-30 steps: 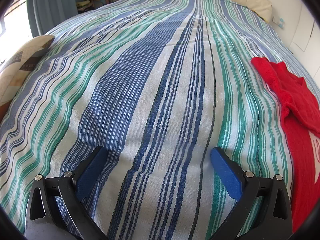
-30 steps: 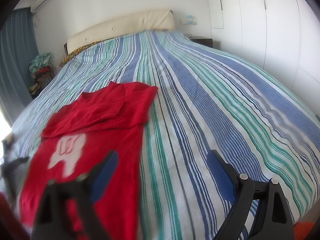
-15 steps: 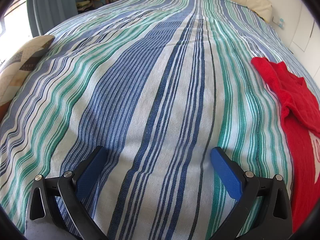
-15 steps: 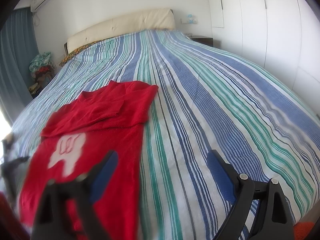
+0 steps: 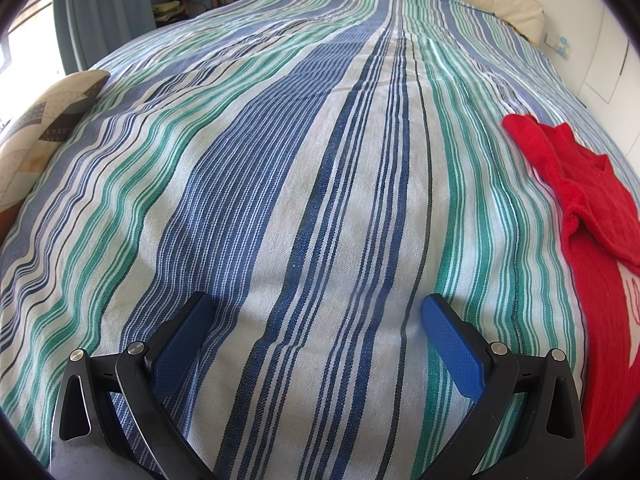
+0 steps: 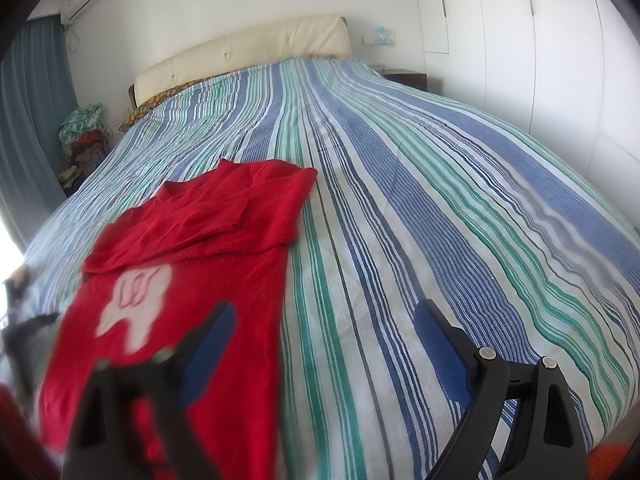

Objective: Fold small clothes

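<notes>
One red sweater (image 6: 208, 240) on our striped bedspread (image 6: 400, 220), two grippers.
We see it lying flat, sleeves folded across, collar toward the headboard (image 6: 248, 48), hem nearest us. Left gripper (image 5: 316, 312) and right gripper (image 6: 324, 320) both spread wide, empty.

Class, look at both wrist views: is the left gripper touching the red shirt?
Apart. The left wrist view shows the left gripper over bare striped bedspread, jaws wide open, with stripes visible between its right jaw and the red shirt.
</notes>
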Available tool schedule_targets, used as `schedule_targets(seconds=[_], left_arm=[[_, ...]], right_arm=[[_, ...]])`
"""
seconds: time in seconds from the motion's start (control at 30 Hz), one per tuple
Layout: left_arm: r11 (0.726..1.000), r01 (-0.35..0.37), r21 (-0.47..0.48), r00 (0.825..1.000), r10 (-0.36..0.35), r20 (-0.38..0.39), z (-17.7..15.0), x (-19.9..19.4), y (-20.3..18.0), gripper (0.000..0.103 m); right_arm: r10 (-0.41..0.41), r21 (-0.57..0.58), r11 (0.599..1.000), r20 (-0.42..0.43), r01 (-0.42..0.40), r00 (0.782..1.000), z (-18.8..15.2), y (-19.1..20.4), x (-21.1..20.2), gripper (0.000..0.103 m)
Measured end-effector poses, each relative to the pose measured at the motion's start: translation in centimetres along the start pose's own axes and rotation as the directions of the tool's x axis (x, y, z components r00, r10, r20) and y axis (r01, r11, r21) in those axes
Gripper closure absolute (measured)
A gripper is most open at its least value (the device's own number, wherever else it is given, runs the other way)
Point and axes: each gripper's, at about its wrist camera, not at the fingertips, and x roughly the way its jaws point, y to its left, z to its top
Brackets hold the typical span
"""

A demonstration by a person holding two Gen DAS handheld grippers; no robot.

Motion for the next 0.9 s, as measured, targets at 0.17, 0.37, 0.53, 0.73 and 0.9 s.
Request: schedule_targets(seconds=[0.17,0.37,0.53,0.73,0.9], left_arm=[[1.000,0.000,0.000,1.000,0.000,0.000,-0.02,-0.01,0.00,0.000],[1.000,0.000,0.000,1.000,0.000,0.000,-0.02,-0.01,0.00,0.000],[1.000,0.000,0.000,1.000,0.000,0.000,-0.03,-0.02,0.00,0.000],[1.000,0.000,0.000,1.000,0.000,0.000,-0.03,-0.02,0.00,0.000],[1.000,0.000,0.000,1.000,0.000,0.000,-0.01,0.00,0.00,0.000]], right_arm=[[0.001,-0.002,1.000,-0.002,-0.001,1.000,-0.21,0.18,0.17,0.013],[0.001,0.000,1.000,-0.004,-0.001,1.000,-0.19,0.18,0.17,0.013],[0.001,-0.001,1.000,-0.004,-0.001,1.000,-0.11,0.09,0.21,0.013],[0.001,0.000,1.000,-0.003,-0.001,1.000,-0.14,0.14,0.18,0.013],[0.000,0.011,1.000,0.006,0.000,1.000,-0.04,-0.04,0.03,0.013]])
